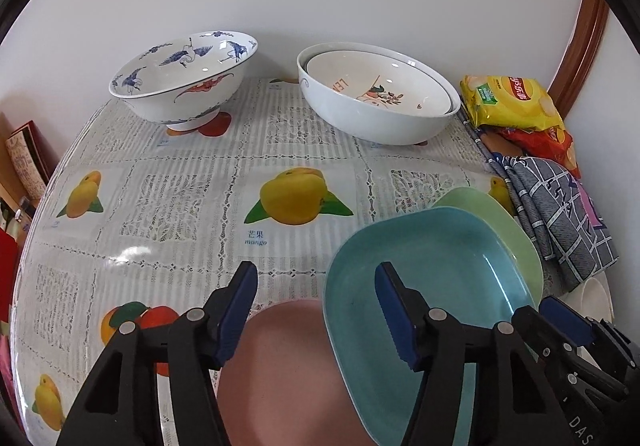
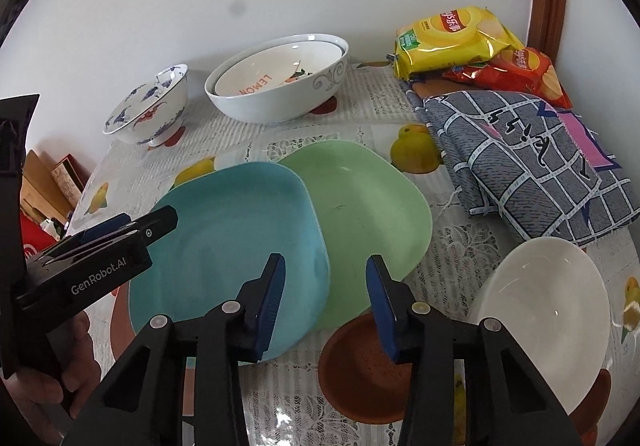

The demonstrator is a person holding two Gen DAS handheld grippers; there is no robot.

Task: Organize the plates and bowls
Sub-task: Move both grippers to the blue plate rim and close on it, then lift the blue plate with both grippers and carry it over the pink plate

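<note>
Blue-padded jaws of the left gripper (image 1: 316,310) stand apart at the lower centre, straddling the near-left rim of a turquoise squarish plate (image 1: 432,286) without pinching it. That glossy plate overlaps a green one (image 2: 372,213). Right gripper (image 2: 326,300) also gapes, over both plates' lower edges, gripping nothing.

Open tablecloth (image 1: 192,173) before two bowls (image 1: 184,77)

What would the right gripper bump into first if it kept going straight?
Probably the green plate: the right gripper points at its near edge, right beside the blue plate lying over it. Depth is hard to judge.
</note>
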